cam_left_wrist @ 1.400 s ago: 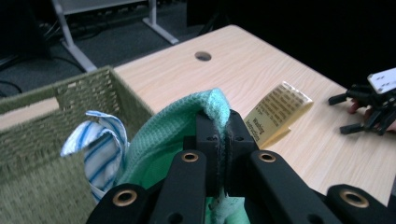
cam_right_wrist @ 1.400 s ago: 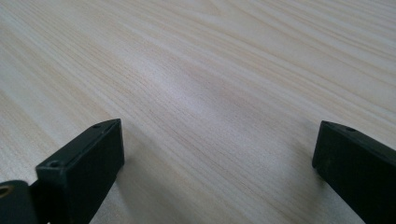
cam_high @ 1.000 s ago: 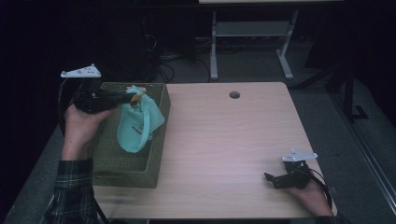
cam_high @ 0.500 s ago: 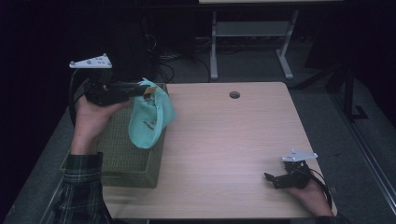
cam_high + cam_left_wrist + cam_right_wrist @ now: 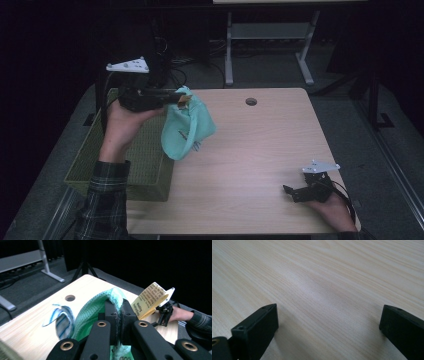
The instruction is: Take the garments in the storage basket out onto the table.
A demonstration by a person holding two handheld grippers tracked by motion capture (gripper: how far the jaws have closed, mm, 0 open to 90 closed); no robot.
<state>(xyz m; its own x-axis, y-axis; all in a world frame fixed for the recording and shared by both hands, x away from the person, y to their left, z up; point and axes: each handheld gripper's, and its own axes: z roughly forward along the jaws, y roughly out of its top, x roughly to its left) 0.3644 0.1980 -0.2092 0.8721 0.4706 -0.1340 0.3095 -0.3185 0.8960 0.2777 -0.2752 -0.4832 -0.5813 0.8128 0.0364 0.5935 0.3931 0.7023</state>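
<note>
Pale wooden bench (image 5: 260, 165), rectangular, seen from above, with dark floor on all sides. Left tongs (image 5: 181, 99) raised near the bench's far left corner, clamped tight on a fold of mint-green waffle-weave cloth (image 5: 186, 131). Cloth hanging free in the air, lower end just above the bench top, right beside the olive-green woven basket (image 5: 145, 160) that overhangs the bench's left edge. Wide bare wood open to the right of the cloth, broken by one small round cable hole (image 5: 251, 101) near the far edge. Right tongs (image 5: 288, 192) resting low at the near right corner, close to the bench's near and right edges, well apart from the cloth.

From the left gripper view: black jaws pressed together on the green cloth (image 5: 100, 307), a yellow care label (image 5: 149, 300) with small print sticking up beside them, a blue-and-white striped patch (image 5: 60, 320) of fabric curling at the left, and the other hand (image 5: 178, 313) with its tool far across the bench.

From the right gripper view: jaws spread wide apart, plain wood grain (image 5: 324, 290) between, nothing held.
</note>
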